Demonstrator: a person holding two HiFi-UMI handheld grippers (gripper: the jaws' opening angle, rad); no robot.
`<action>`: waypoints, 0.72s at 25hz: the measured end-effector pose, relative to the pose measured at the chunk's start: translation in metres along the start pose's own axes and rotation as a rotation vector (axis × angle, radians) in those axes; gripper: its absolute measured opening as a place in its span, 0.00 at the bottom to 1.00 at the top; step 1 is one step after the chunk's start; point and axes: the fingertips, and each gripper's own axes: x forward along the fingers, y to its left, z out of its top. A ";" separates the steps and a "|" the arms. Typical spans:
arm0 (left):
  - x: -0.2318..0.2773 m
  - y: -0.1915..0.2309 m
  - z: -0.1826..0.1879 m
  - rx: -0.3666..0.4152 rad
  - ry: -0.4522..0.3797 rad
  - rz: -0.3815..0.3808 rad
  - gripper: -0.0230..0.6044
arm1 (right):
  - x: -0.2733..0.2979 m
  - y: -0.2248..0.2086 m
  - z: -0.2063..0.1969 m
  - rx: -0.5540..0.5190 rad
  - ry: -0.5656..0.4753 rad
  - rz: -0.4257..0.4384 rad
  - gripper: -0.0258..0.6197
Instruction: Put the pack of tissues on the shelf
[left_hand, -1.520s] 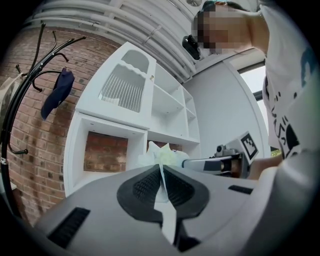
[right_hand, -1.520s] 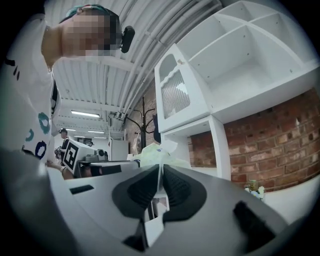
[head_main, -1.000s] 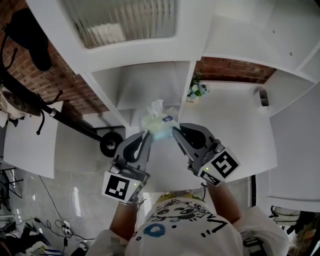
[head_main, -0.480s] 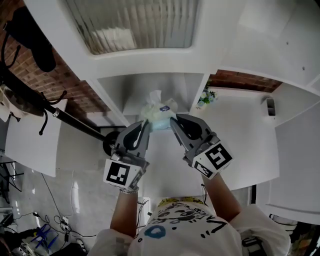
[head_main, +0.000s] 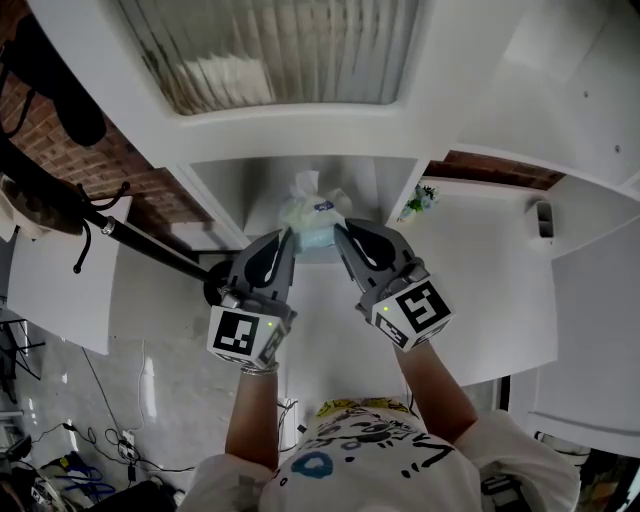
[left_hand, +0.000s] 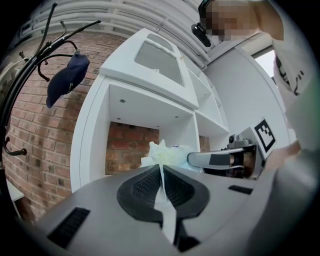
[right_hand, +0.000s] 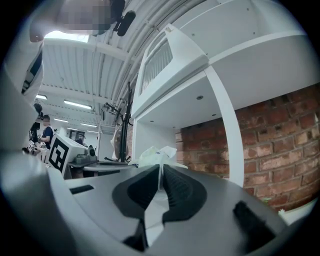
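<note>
A soft pack of tissues (head_main: 309, 216) in clear wrapping, a white tissue sticking out of its top, hangs between my two grippers at the mouth of an open white shelf bay (head_main: 250, 185). My left gripper (head_main: 284, 243) is shut on the wrapper's left edge, and the thin film shows pinched between its pads (left_hand: 160, 176). My right gripper (head_main: 340, 236) is shut on the wrapper's right edge in the same way (right_hand: 160, 179). Both point level toward the shelf. The pack (left_hand: 167, 154) rises just past the left jaws, and the pack (right_hand: 155, 154) peeks over the right ones.
The white shelf unit (head_main: 450, 60) has a ribbed glass door (head_main: 280, 50) above the bay and a brick back wall (right_hand: 280, 145). A small plant (head_main: 416, 200) sits in the bay to the right. A black coat stand (head_main: 120, 235) with a dark cap (left_hand: 67, 80) stands left.
Both grippers have carried the pack forward toward the shelf bay, keeping their grip. The pack now sits at the bay's opening.
</note>
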 end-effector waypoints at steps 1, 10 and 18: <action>0.002 0.002 0.000 0.007 -0.002 0.003 0.07 | 0.002 -0.001 -0.001 -0.003 0.002 -0.005 0.09; 0.021 0.016 -0.006 0.021 0.020 0.039 0.07 | 0.018 -0.017 -0.006 -0.019 0.019 -0.071 0.09; 0.036 0.032 -0.012 0.015 0.063 0.073 0.07 | 0.034 -0.026 -0.020 -0.034 0.068 -0.100 0.09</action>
